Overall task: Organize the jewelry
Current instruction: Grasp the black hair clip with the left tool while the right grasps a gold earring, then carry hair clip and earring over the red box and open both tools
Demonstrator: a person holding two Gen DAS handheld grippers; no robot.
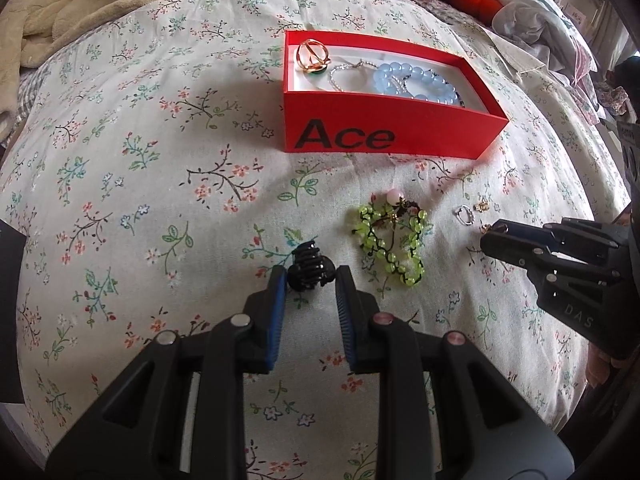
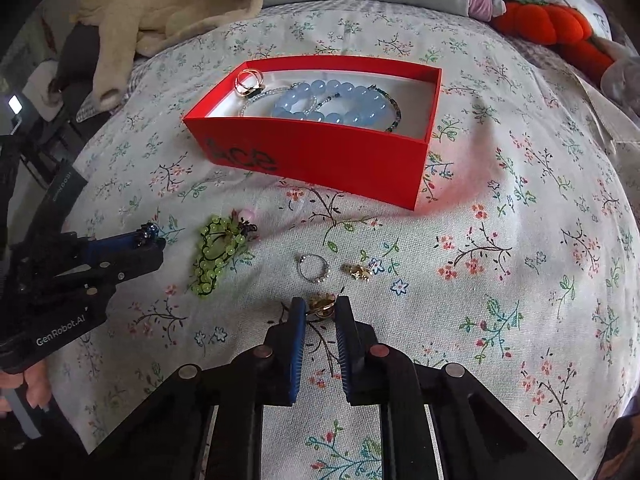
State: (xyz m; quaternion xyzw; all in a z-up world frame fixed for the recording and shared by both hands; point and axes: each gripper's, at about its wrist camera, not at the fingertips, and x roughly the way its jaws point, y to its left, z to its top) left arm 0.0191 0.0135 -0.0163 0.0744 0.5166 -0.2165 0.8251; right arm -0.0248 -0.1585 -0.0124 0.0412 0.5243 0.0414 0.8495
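Two tongs work over a floral bedspread (image 1: 140,128). Your left tongs (image 1: 311,278) are partly open around a black claw clip (image 1: 310,270), its pads just beside it, not clearly pressing. Your right tongs (image 2: 320,309) are narrow around a small gold earring (image 2: 321,306); whether they grip it, you cannot tell. Beyond both sits the red box (image 2: 320,156). The clip looks stiff and light; take it across its body. The earring looks tiny and slippery.

Both hand-held grippers (image 1: 311,280) (image 2: 320,312) part-open, low.

Floral bedspread (image 1: 140,152), cream blanket (image 1: 80,4) (rumpled)
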